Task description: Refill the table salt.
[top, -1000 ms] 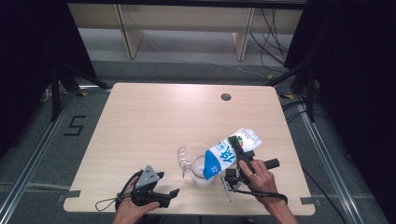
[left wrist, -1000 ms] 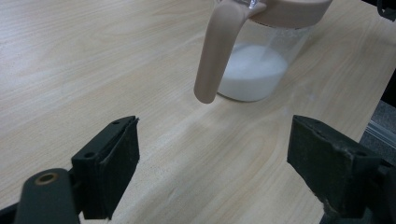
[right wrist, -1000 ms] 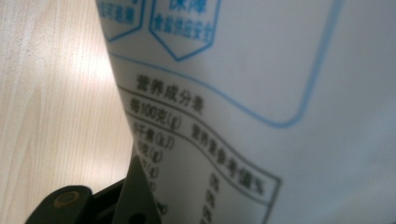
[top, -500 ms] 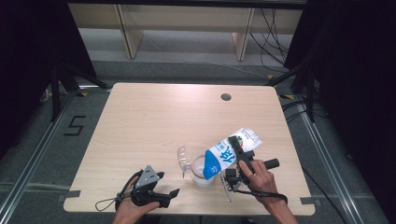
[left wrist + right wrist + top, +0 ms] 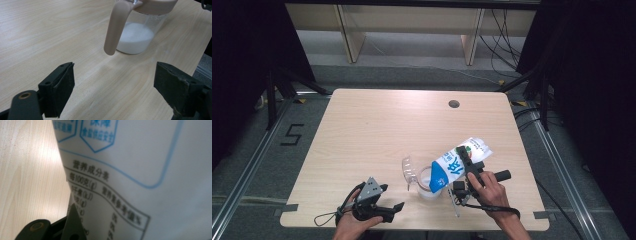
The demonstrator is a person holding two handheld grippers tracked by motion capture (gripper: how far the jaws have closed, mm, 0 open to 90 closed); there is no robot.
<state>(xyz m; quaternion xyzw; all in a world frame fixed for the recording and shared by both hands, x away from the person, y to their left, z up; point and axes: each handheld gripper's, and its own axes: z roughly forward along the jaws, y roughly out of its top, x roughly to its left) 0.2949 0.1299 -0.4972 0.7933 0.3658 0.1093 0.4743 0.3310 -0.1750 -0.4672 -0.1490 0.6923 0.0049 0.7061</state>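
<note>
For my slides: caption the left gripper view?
Open left claw faces a clear jug holding white powder.

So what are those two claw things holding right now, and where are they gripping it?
The right gripper is clamped on the white and blue bag around its middle, tilting it over the clear jug. The left gripper holds nothing; its jaws are open.

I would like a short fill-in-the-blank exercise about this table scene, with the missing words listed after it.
1. The right claw holds a white and blue ____, tilted over the jug.
2. The clear jug holds a ____ powder.
3. The left claw is ____ and holds nothing.
4. The jug's beige handle points toward the ____ claw.

Missing words: bag; white; open; left
</note>
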